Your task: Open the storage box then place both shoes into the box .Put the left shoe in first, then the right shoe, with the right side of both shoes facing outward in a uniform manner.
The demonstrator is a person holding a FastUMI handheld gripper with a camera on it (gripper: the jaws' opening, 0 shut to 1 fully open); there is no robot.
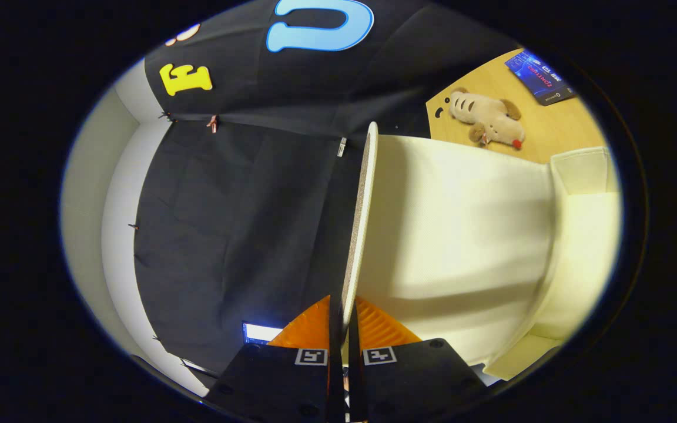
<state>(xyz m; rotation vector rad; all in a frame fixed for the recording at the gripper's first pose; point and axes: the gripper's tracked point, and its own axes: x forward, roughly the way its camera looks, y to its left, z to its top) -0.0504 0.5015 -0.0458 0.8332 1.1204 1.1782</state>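
Gripper: gripper (347, 320) closed on the lid (361, 235) of the storage box; both fingers (309, 329) press on the lid's thin edge, one on each face, with almost no gap left between them.
Lid: cream-white panel seen edge-on, rising straight ahead from between the fingers; its rim shows a speckled grey strip; its broad pale face spreads away on one side of the fingers.
Storage box: box body (579, 247) of the same cream colour, joined to the far side of the lid's face; a folded flap or corner shows at its far end; interior cannot be made out from this angle.
Shoes: cannot tell where they are.
Table: wooden tabletop (556, 126) beyond the box; plush toy (487, 117), beige with a red nose, lying on it, apart from the box; a dark blue card or booklet (541, 77) lies further on, near the table's edge.
Surroundings: black cloth wall (244, 205) on the other side of the lid, pinned with small clips; pale booth wall (89, 194) beside it; a small lit screen (259, 333) just beside the fingers.
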